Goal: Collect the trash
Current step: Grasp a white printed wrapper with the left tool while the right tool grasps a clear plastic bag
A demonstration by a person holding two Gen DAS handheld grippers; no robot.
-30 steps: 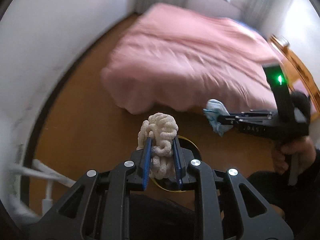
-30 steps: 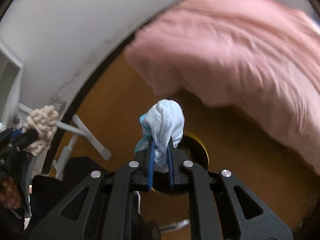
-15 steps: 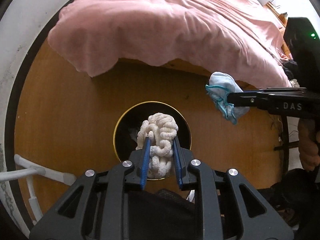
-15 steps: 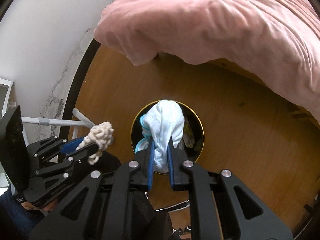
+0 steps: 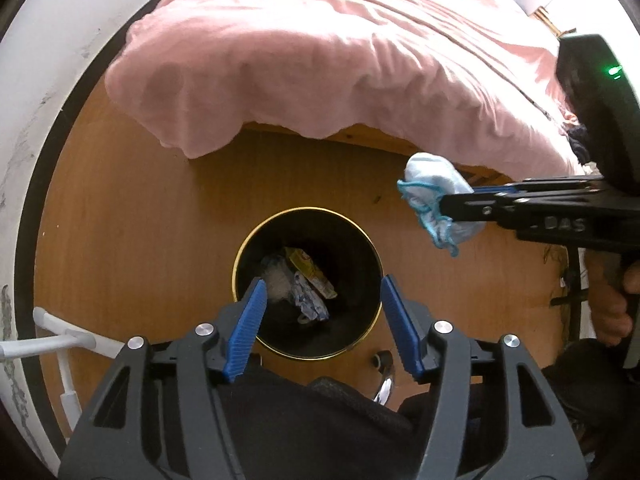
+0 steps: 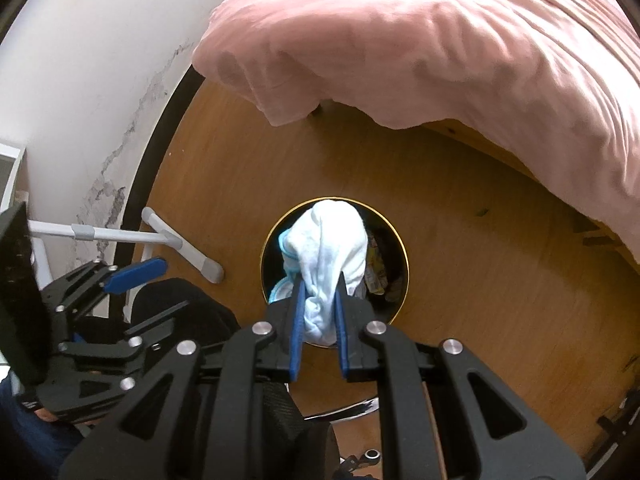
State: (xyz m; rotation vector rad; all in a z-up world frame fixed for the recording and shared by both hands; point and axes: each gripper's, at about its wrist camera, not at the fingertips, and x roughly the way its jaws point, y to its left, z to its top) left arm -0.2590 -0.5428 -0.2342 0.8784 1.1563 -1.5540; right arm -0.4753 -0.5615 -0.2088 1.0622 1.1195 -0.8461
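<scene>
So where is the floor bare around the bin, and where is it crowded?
Bare wooden floor lies between the bin and the pink bedspread, and on the bin's wall side. Crowded near the white rack legs and around the chrome chair base below the bin.

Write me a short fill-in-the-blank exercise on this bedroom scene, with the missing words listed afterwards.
1. The round black bin with the gold rim stands on a ____ floor.
2. The right tool is shut on a crumpled pale ____ cloth.
3. The left tool, whose jaws have just been opening, has ____ between its blue pads.
4. The rumpled bedcover hanging over the bed's edge is ____.

Missing words: wooden; blue; nothing; pink
</scene>
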